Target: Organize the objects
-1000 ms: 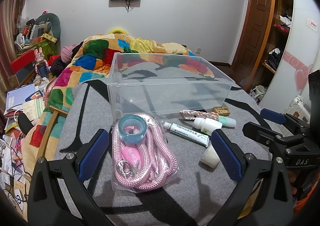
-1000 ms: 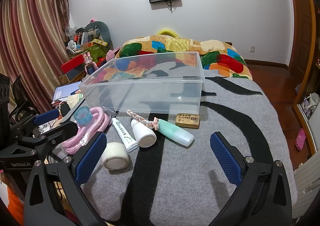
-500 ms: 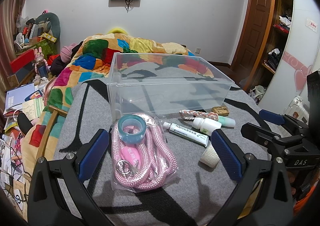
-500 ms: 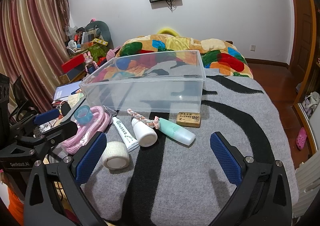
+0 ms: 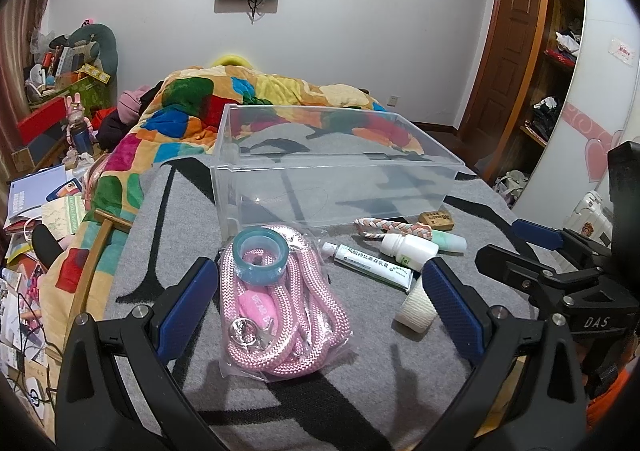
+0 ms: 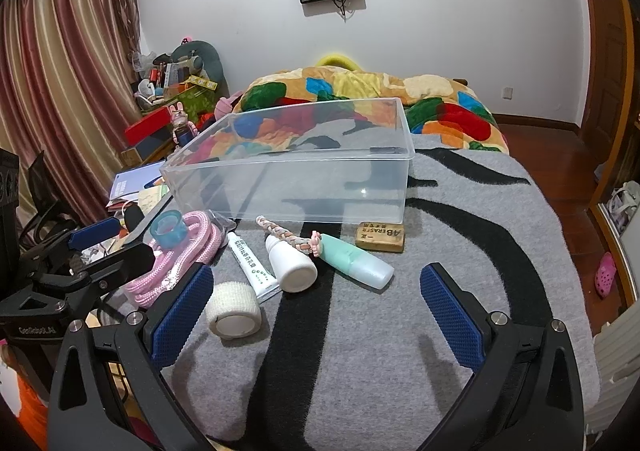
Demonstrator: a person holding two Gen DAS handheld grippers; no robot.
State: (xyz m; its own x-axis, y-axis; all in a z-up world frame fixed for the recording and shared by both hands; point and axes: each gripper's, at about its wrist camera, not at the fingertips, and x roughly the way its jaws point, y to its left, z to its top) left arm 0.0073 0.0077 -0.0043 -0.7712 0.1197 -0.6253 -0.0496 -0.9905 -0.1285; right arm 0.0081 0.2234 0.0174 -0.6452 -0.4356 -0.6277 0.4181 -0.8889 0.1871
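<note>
I am holding the left gripper (image 5: 316,303) low over the grey blanket with black stripes (image 5: 360,383), its blue-padded jaws spread wide and gripping nothing; between them is lying the pink braided rope in a clear plastic bag (image 5: 280,315), with a translucent blue tape ring (image 5: 260,257) resting on its far end. I am keeping the right gripper (image 6: 316,311) just as wide open and empty, hovering near the white roll of bandage tape (image 6: 234,309), which is sitting just beside its left blue pad. Beyond the roll I am seeing a white tube with green print (image 6: 252,265), a white plastic bottle (image 6: 290,265) lying on its side, a mint-green tube (image 6: 356,261), and a pink-and-white braided cord (image 6: 286,237) draped across the bottle and the tube. A tan rectangular eraser (image 6: 380,237) is lying just in front of the clear plastic storage box (image 6: 304,171), which is standing open on the blanket behind all these items with nothing inside.
</note>
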